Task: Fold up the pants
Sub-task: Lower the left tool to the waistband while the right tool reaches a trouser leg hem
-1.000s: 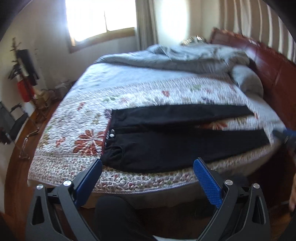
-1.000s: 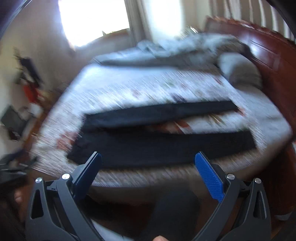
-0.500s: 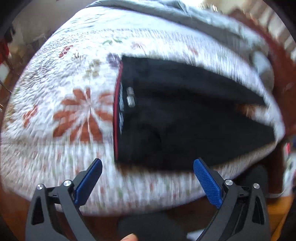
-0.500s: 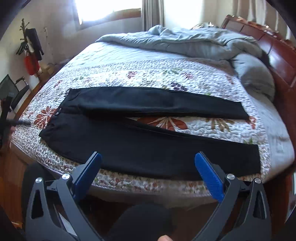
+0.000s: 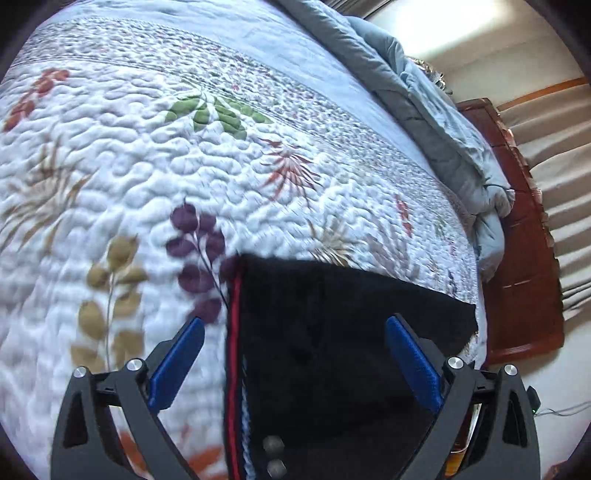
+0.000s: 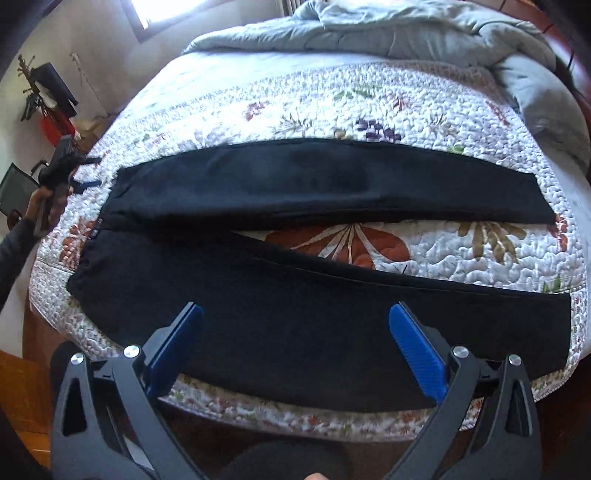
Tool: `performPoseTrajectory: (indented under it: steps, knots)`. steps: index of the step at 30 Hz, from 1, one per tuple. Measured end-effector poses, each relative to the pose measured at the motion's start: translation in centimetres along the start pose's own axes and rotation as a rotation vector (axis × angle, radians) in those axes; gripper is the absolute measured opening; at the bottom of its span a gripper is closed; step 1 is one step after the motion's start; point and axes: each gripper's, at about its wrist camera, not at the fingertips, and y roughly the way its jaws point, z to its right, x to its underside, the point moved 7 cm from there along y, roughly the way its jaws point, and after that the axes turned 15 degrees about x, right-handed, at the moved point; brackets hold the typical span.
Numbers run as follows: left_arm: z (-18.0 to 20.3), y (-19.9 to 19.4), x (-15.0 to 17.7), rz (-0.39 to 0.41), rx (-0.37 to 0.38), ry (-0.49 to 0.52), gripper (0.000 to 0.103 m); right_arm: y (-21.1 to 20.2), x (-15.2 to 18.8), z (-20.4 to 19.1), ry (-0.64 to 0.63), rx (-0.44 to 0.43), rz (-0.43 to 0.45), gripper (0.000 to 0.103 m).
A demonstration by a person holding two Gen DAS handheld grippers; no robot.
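Observation:
Black pants (image 6: 314,295) lie flat on the quilted bed, legs spread apart to the right, waist at the left. In the left wrist view the waistband corner (image 5: 236,280) with its red inner trim and two metal buttons shows close up. My left gripper (image 5: 293,354) is open just above the waistband's far corner; it also shows in the right wrist view (image 6: 79,171) at the far left. My right gripper (image 6: 295,343) is open over the near leg, close to the bed's front edge.
A floral quilt (image 6: 369,107) covers the bed. A crumpled grey duvet (image 6: 388,29) is piled at the far side by the wooden headboard (image 5: 517,240). A rack with dark items (image 6: 48,92) stands by the wall at left.
My left gripper has moved in low over the waistband's far corner. My right gripper has come closer over the near leg. Both have stayed open.

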Motion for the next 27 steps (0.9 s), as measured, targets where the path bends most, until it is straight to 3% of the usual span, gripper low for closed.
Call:
performPoseTrajectory:
  steps: [4,7,8,13,16,18,21,24,27]
  knots:
    - [-2.3,3.4,-1.5,-0.078,-0.032,0.019,0.091,1.9,-0.3,0.3,0.011,-0.019,-0.034,0.1]
    - [-2.0,4.8,-2.0,-0.124,-0.031,0.097,0.083,3.1,-0.8,1.2,0.031,-0.049,-0.055,0.1]
    - [-1.9,4.8,-1.7,-0.138,-0.027,0.105,0.077,3.4,-1.0,1.7,0.042,-0.068,-0.061,0.1]
    - [-0.9,6.2,-0.8,-0.224,0.001,0.146,0.072,3.3,-4.1,6.5,0.12,-0.201,-0.052,0.1]
    - [-0.4,6.4,-0.1,-0.246,-0.041,0.191,0.065,3.3,-6.6,11.9,0.171,-0.256,-0.048,0.1]
    - [-0.6,6.4,0.1,-0.263,-0.039,0.179,0.046,4.4,-8.6,17.6,0.215,-0.248,-0.067,0.1]
    - [-0.9,6.4,0.3,-0.278,-0.072,0.181,0.033,7.5,-11.2,27.5,0.315,-0.204,-0.11,0.1]
    - [-1.0,6.8,0.5,-0.283,-0.091,0.169,0.033,11.7,-12.8,35.1,0.427,-0.167,-0.182,0.1]
    - [-1.4,7.0,0.4,-0.27,-0.107,0.141,0.033,16.2,-14.0,39.3,0.472,-0.166,-0.23,0.1]
